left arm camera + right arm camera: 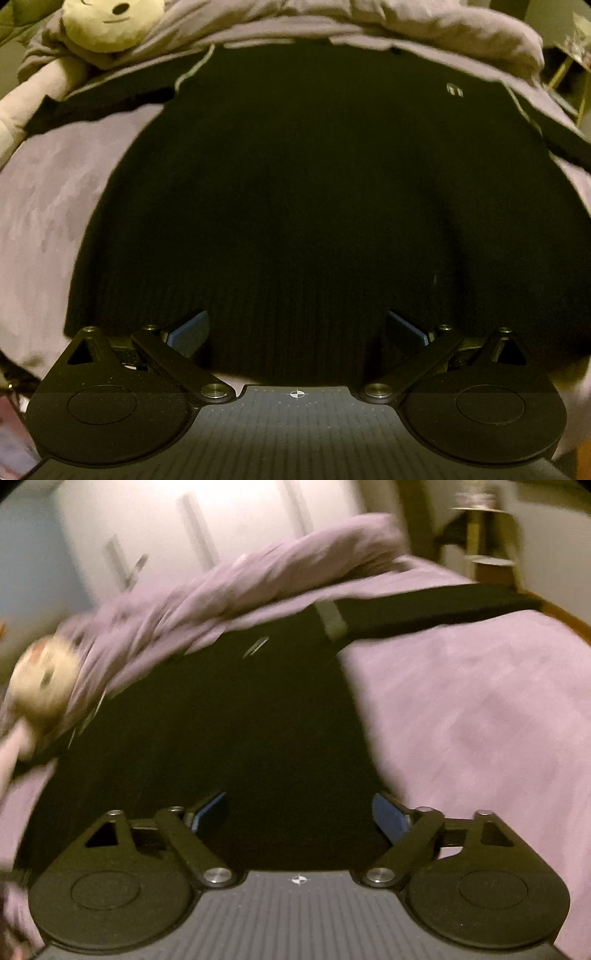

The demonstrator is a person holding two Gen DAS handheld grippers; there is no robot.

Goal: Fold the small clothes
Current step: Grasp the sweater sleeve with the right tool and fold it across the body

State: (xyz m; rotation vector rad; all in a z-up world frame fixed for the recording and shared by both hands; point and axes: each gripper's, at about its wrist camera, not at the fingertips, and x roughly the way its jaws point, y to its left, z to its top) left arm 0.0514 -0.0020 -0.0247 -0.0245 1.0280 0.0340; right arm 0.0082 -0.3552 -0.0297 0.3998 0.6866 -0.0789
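Note:
A black ribbed knit top [295, 177] lies spread flat on a lilac bed sheet [44, 229], sleeves out to both sides and a small pale logo on the chest. My left gripper [297, 328] is open and empty, low over the hem near the middle. In the right wrist view the same black top [221, 738] lies flat, with one sleeve [436, 607] stretched to the right. My right gripper [299, 812] is open and empty over the top's lower right part. This view is blurred.
A bunched lilac duvet [369, 26] lies behind the top. A cream plush toy [107, 26] sits at the back left and shows in the right wrist view [44, 686]. A white wardrobe [207, 528] and a small shelf [480, 531] stand beyond the bed.

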